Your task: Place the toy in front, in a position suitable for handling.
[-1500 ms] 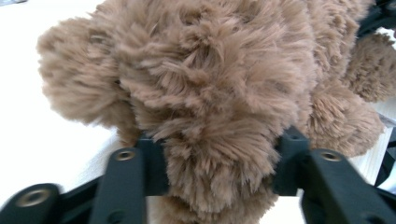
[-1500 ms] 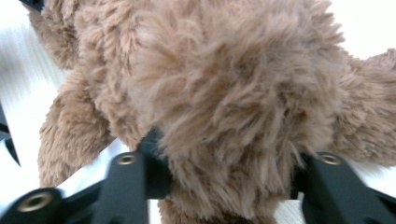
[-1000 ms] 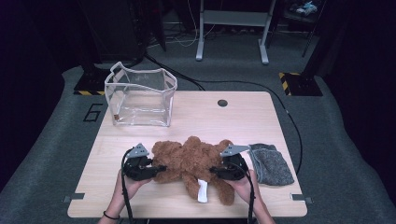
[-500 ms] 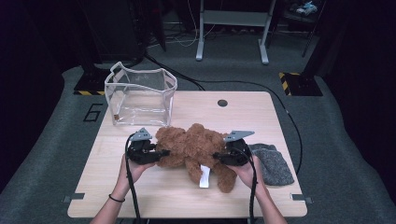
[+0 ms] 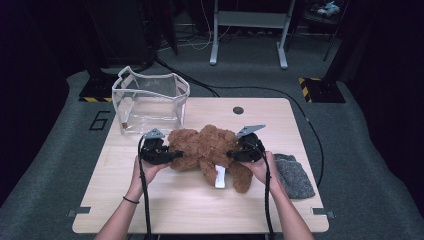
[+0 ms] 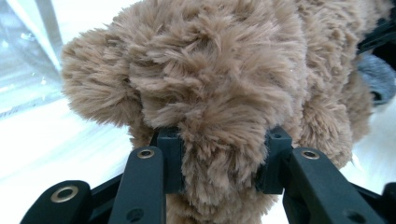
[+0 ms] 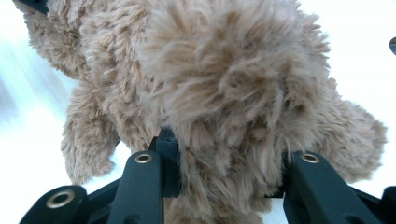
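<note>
Brown plush teddy bear (image 5: 207,150) sits mid-table, spanning between both grippers. Left gripper (image 5: 172,155) clamps the bear's left end; in the left gripper view the fur bulges out between the two black jaws, pads pressed into the plush on both sides (image 6: 219,163). Right gripper (image 5: 231,154) does the same on the bear's right end; in the right gripper view the fur fills the gap between the jaws, pads sunk in (image 7: 224,168). So both are closed on the bear, neither fully shut, plush limb between the pads in each.

White tag (image 5: 220,177) hangs from the bear's near side. One leg points toward the near edge, right of the tag.

Clear plastic bin (image 5: 150,102) stands at the far left of the table (image 5: 165,210), just beyond the left gripper, apart from the bear. Grey fuzzy cloth (image 5: 294,176) lies at the right, beside the person's right hand (image 5: 260,167). Small dark round grommet (image 5: 238,110) at the far edge of the table.
</note>
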